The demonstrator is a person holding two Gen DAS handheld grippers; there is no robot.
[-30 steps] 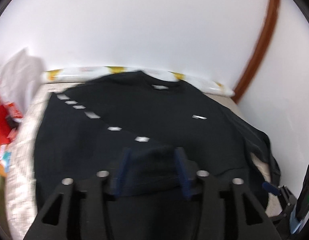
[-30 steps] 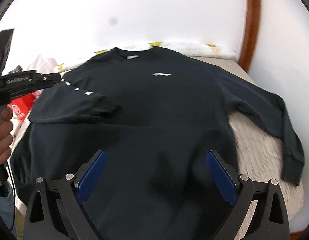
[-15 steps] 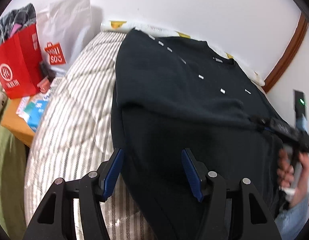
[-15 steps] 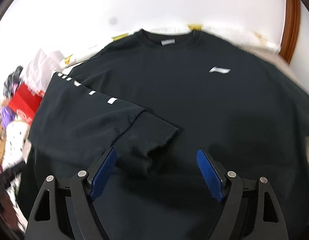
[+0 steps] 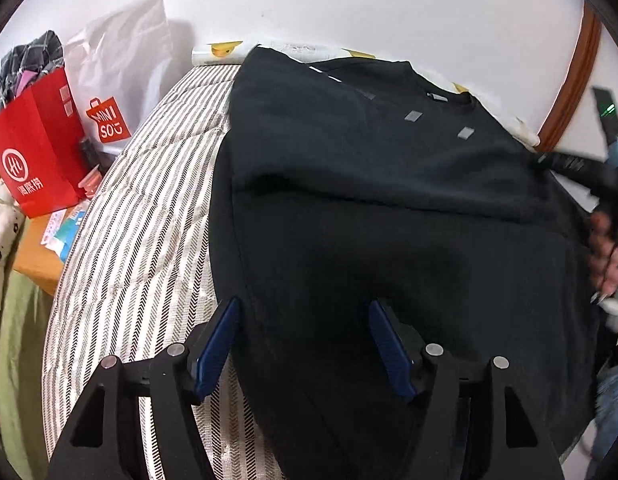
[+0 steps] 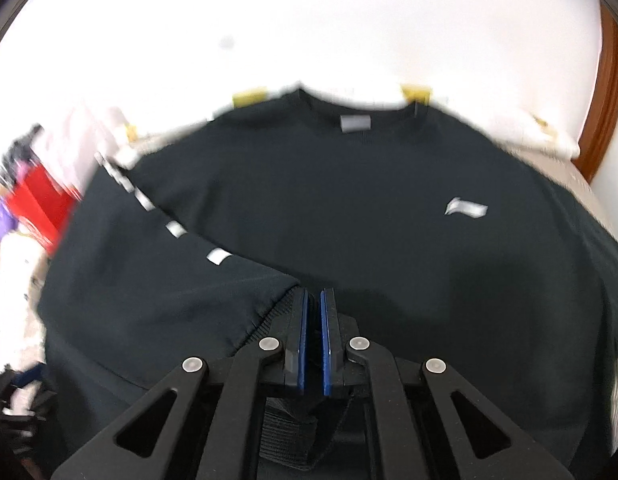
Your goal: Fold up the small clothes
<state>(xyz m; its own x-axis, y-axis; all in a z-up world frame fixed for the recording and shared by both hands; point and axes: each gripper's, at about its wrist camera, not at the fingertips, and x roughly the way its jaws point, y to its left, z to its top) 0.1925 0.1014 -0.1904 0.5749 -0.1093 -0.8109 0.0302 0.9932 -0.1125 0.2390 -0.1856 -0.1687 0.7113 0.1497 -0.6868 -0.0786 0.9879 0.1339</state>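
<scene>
Fingers (image 6: 299, 332) of the right gripper (image 6: 313, 300) are closed on the sweatshirt cuff (image 6: 275, 316); left gripper (image 5: 305, 320) fingers are opening over the sweatshirt (image 5: 389, 208) hem.

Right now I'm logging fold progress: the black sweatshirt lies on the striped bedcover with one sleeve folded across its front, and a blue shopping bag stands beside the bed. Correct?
Not quite: the shopping bag is red, not blue, as the left wrist view shows. The black sweatshirt does lie on the striped bedcover with its sleeve folded across the front.

Black sweatshirt (image 5: 389, 208) with small grey-white patches down one sleeve; white-and-dark striped bedcover (image 5: 149, 200); red bag (image 5: 37, 148) with white logo; white bag (image 5: 121, 64) with red logo; blue pads (image 5: 383, 344) on black grippers.
</scene>
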